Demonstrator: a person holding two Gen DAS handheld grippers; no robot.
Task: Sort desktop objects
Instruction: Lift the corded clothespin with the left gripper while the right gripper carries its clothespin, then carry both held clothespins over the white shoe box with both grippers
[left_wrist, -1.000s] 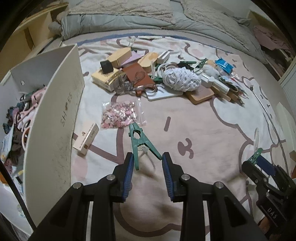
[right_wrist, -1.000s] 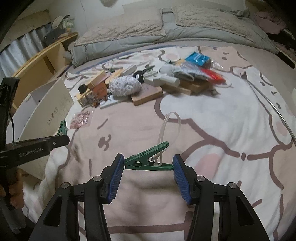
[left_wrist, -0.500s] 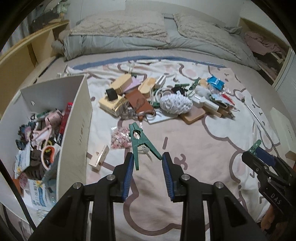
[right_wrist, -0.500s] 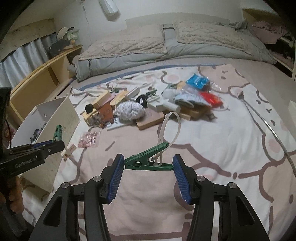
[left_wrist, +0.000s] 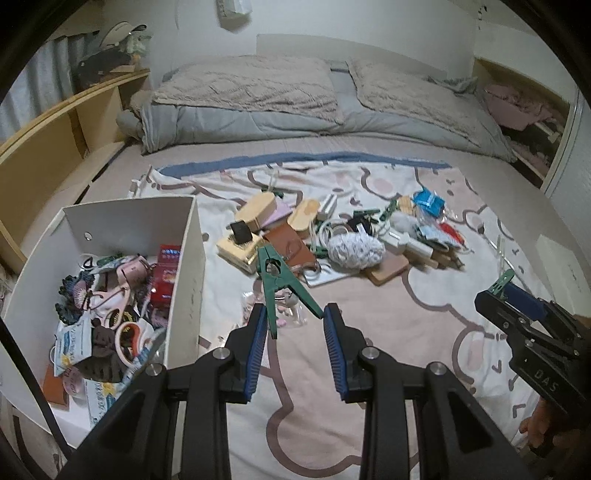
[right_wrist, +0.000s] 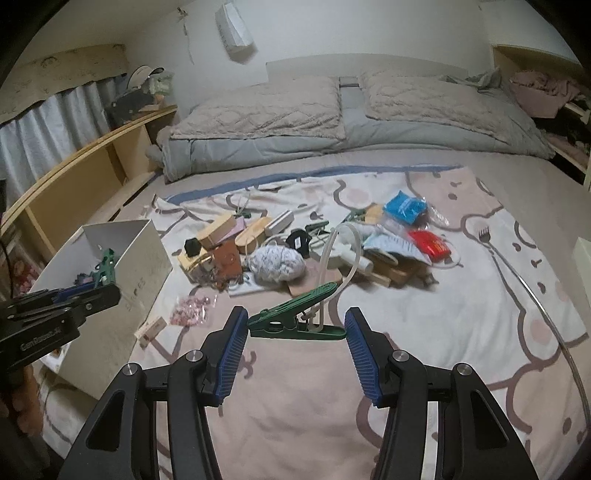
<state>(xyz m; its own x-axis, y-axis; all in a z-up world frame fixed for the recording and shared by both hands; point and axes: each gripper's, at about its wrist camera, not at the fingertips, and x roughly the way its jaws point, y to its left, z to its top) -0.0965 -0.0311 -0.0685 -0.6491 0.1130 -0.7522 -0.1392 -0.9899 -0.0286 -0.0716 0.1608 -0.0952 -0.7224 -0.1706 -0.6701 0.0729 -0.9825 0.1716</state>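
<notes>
My left gripper (left_wrist: 294, 326) is shut on a green clothespin (left_wrist: 277, 281) and holds it in the air, to the right of the white storage box (left_wrist: 192, 258). My right gripper (right_wrist: 295, 334) is shut on a second green clothespin (right_wrist: 295, 317) that clips a clear plastic loop (right_wrist: 341, 258), held above the blanket. The left gripper also shows in the right wrist view (right_wrist: 99, 291) over the box's rim (right_wrist: 147, 258). The right gripper shows at the right in the left wrist view (left_wrist: 498, 295). A pile of small objects (left_wrist: 332, 240) lies on the blanket.
The box holds several items, among them pink hair ties (left_wrist: 122, 284) and a red packet (left_wrist: 166, 273). A bag of pink beads (right_wrist: 190, 310) and a small carton (right_wrist: 149, 328) lie by the box. A fork (right_wrist: 484, 234) lies at the right. Pillows (right_wrist: 295, 107) lie behind.
Both grippers have risen with their clothespins. The left gripper has moved left, closer to the box, so the box's inside now shows.
</notes>
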